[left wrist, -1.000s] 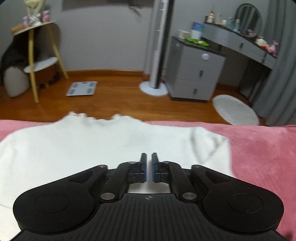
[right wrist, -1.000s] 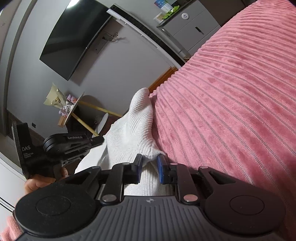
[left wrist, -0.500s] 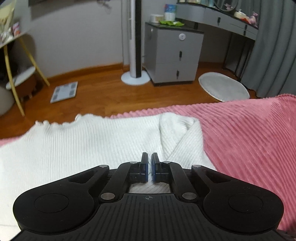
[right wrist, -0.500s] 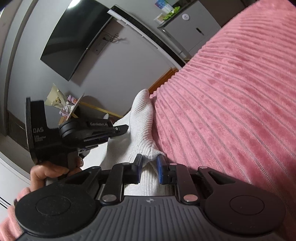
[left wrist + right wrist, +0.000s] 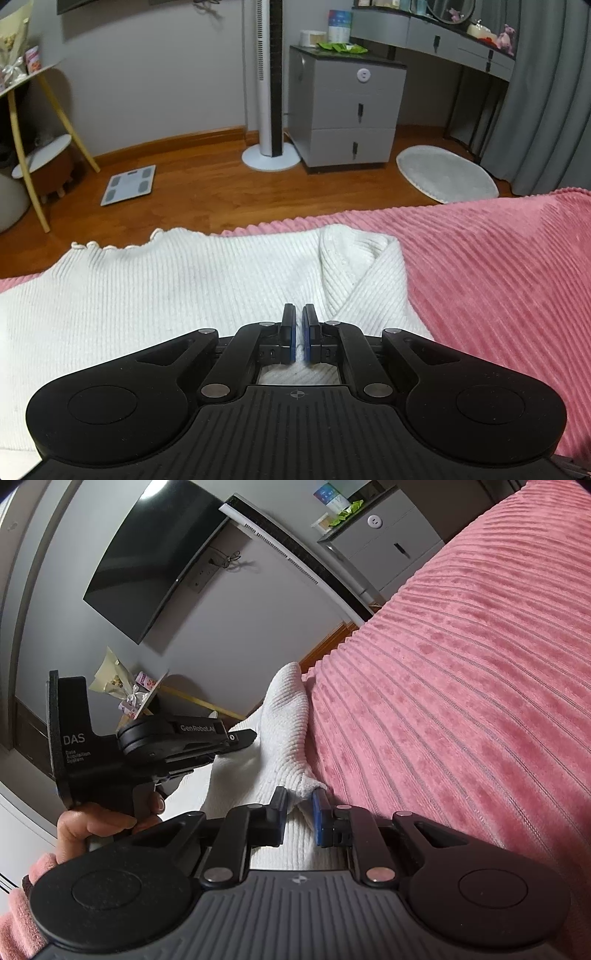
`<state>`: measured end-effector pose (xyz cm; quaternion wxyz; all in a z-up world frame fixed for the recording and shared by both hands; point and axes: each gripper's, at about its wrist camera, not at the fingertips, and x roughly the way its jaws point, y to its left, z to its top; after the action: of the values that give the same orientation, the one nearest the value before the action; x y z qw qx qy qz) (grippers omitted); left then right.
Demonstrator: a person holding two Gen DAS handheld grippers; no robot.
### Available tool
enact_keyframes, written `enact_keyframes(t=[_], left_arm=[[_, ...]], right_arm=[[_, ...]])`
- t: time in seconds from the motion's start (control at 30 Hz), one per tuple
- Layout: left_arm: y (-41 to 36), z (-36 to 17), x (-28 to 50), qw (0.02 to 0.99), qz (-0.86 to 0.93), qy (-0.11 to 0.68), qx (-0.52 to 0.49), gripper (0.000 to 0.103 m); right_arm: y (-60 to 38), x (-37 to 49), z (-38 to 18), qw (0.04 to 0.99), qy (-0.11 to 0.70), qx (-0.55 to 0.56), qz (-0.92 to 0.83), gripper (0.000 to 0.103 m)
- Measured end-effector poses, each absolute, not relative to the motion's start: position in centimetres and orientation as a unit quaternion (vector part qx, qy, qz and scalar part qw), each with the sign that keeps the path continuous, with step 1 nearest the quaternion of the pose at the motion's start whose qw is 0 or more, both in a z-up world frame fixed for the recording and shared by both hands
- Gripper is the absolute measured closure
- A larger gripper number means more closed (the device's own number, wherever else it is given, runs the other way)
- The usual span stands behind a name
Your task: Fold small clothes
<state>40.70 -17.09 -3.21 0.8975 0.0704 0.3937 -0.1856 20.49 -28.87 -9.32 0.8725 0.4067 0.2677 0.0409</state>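
Now we see the white sweater flat on the pink bed; left hand-held gripper closed over it, right hand-held gripper pinching its folded sleeve. Beyond stand a fan, drawers, scale.

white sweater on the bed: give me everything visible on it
The white sweater is a ribbed knit with a frilly edge toward the floor. It lies mostly flat on the pink blanket, one sleeve folded back over the body. The left gripper is shut on a pinch of fabric; the right gripper is shut on a bunched corner.
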Motion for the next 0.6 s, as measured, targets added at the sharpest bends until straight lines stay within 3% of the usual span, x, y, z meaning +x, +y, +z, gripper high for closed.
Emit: enact_keyframes(t=[0.4, 0.57, 0.6], left_arm=[[-17.7, -3.2, 40.4, 0.901, -0.174, 0.389, 0.088, 0.095], [-14.3, -1.5, 38.4, 0.909, -0.156, 0.384, 0.044, 0.065], [-13.2, -1.1, 37.5, 0.912, -0.15, 0.379, 0.035, 0.053]], right_arm=[[-28.5, 20.3, -8.8, 0.894, 0.264, 0.362, 0.003, 0.097], [-28.3, 20.2, -8.4, 0.905, 0.267, 0.329, -0.022, 0.097], [-28.3, 20.2, -8.2, 0.909, 0.27, 0.315, -0.047, 0.102]])
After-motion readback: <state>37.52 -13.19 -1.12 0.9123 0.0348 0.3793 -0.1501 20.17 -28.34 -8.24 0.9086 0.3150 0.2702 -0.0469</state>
